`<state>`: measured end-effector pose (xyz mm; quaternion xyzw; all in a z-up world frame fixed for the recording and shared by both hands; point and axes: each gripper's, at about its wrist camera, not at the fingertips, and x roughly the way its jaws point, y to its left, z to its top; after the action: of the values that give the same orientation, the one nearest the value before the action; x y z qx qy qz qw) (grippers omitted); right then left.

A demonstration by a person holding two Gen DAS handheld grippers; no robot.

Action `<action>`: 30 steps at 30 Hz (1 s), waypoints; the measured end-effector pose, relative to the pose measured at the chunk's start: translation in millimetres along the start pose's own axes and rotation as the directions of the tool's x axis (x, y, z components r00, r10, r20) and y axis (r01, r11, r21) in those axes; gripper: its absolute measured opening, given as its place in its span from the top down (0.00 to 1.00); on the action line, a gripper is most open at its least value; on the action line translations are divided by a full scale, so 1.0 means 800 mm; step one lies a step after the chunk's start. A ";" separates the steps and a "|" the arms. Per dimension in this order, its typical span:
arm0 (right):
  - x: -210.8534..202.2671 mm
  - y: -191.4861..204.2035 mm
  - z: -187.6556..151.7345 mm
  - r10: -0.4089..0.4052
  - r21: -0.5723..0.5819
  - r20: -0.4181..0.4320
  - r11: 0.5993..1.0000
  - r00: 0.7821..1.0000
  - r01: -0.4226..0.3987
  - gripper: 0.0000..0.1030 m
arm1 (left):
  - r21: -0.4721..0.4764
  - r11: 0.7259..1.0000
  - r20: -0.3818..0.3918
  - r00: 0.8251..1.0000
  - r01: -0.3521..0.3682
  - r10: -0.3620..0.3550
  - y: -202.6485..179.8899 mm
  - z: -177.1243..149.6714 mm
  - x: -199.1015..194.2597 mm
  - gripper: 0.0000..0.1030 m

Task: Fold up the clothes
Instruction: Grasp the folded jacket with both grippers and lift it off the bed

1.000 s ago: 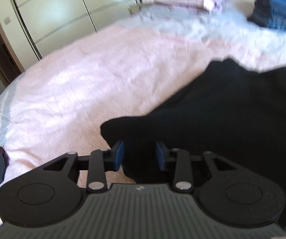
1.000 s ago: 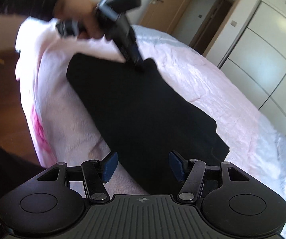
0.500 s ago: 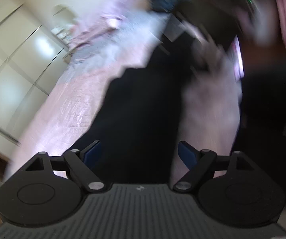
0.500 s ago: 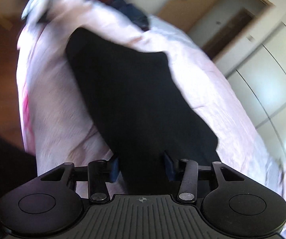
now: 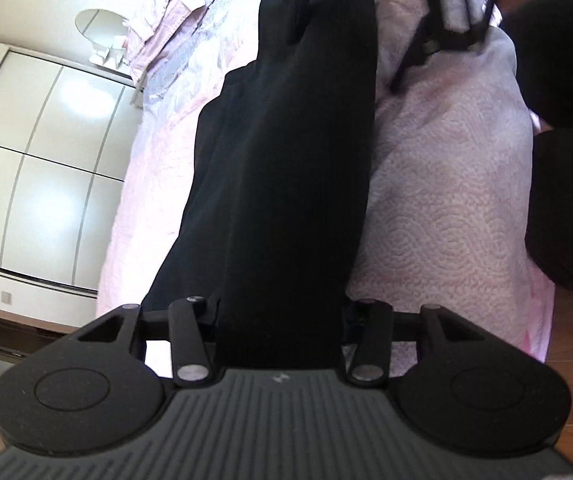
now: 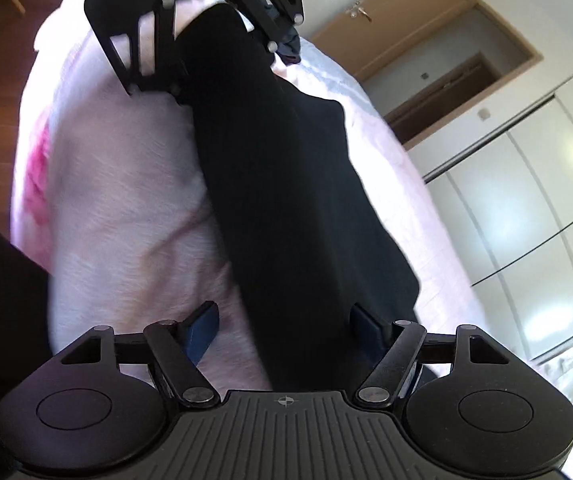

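because folded lengthwise into a long narrow band, easy to take by both short ends: hence black garment (image 5: 286,160) stretched straight along the bed (image 5: 446,208), running from bottom centre to top centre of both views, one tool at each end. at the near end in the left view, left gripper (image 5: 280,316) with jaws just closing and, as far as visible, pinching the bunched cloth, pads hidden behind it. at the other end, right gripper (image 6: 284,322) with jaws just opening, spread wide; cloth between them, blue pad on the left clear over bare bedspread (image 6: 126,200), the right one at the cloth's edge. probably a release on one side and a fresh hold on the other, ahead of bringing end to end. fabric matt, deep black, thick and soft, edges rounded rather than creased, a stepped corner on the wardrobe side. bedspread pale pink, quilted in scalloped stitching, slightly puffy. glossy white wardrobe doors (image 5: 46,140) beyond; pile of pale pink clothes (image 5: 166,16) at upper left.
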<state>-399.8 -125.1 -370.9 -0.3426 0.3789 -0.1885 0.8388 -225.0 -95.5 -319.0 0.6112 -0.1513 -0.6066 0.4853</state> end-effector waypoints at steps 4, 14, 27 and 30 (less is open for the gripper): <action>0.042 -0.011 -0.005 -0.028 -0.101 0.008 0.994 1.000 0.029 0.31 | -0.032 0.997 -0.013 0.997 0.073 -0.074 0.018 0.002 0.001 0.58; 0.053 -0.121 0.026 0.266 0.082 -0.023 0.961 0.964 -0.264 0.73 | -0.095 0.958 -0.089 0.956 0.271 -0.279 0.114 0.034 -0.028 0.66; -0.079 -0.311 0.145 0.358 0.213 -0.188 0.924 0.915 -0.318 0.78 | -0.048 0.896 0.039 0.897 0.442 -0.441 0.296 0.126 -0.135 0.67; -0.139 -0.350 0.145 0.304 0.273 -0.253 0.933 0.919 -0.234 0.78 | 0.039 0.904 0.132 0.894 0.427 -0.428 0.331 0.179 -0.145 0.67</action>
<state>-398.4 -205.7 -58.4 -0.1528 0.5165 -0.1629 0.8267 -270.6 -192.5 -15.0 0.5884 -0.0493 -0.7383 0.3259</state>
